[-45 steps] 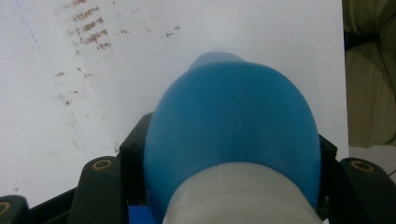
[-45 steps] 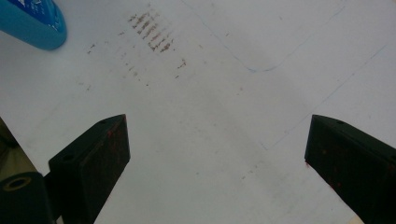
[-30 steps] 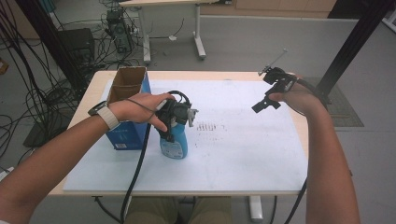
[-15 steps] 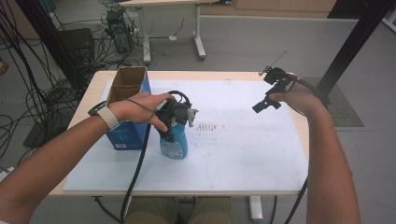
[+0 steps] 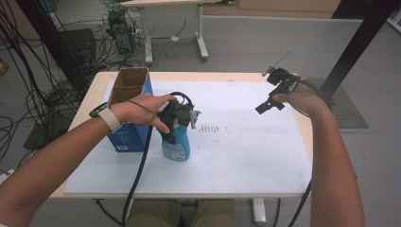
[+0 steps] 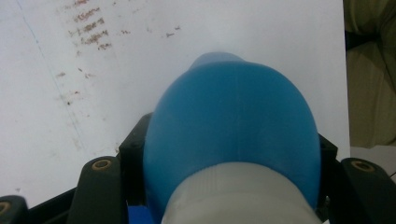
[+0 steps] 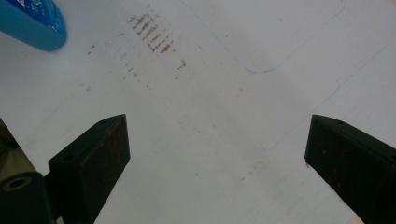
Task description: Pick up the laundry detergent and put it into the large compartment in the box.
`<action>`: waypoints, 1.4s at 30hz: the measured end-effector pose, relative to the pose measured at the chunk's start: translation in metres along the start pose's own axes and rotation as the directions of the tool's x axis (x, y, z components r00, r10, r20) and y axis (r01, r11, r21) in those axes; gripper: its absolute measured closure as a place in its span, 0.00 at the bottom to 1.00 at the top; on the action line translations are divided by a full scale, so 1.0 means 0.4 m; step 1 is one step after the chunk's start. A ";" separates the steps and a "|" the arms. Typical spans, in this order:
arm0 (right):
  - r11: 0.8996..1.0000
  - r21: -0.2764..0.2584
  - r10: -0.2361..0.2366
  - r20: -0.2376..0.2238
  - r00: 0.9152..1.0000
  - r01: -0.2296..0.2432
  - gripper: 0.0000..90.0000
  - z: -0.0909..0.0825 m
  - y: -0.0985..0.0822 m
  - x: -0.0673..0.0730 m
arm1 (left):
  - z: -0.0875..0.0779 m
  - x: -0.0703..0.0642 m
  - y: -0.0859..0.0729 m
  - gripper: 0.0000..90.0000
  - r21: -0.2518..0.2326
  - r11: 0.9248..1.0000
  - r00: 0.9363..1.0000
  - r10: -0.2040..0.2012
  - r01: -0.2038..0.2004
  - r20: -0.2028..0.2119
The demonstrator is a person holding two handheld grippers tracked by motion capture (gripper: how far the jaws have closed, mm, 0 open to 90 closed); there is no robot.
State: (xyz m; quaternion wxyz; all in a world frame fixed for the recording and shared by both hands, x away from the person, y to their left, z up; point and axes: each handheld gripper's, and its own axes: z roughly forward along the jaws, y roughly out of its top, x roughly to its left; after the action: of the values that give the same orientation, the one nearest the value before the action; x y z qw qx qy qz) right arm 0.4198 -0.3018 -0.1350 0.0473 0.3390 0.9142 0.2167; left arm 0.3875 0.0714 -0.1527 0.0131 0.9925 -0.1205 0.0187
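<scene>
Jaws of the left gripper [image 5: 176,124] clamped the neck of a blue bottle [image 5: 176,144] standing on the white sheet [image 5: 246,151] beside a cardboard box [image 5: 127,85], while the right gripper [image 5: 270,101] hovered wide open, empty.

The blue bottle [image 6: 233,135] looks like smooth, slightly satin plastic, with a paler, matt whitish collar near its top. The table [image 5: 227,76] shows a light wooden edge under a matt white sheet [image 5: 246,156] (smudged with brownish marks), and the box [image 5: 130,82] beside it is brown cardboard with glossy blue printed sides. The right gripper [image 7: 217,154] has matt black jaws that look like hard plastic, scuffed with reddish flecks.
</scene>
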 end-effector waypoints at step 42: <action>1.000 -0.004 0.000 -0.001 1.000 0.000 0.07 -0.006 0.000 0.003 | -0.001 -0.002 -0.001 0.42 0.000 1.000 1.000 -0.010 0.010 -0.002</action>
State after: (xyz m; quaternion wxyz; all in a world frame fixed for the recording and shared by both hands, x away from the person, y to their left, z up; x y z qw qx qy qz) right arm 0.4183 -0.3019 -0.1326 0.0474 0.3386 0.9140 0.2186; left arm 0.3867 0.0721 -0.1525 0.0135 0.9930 -0.1156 0.0196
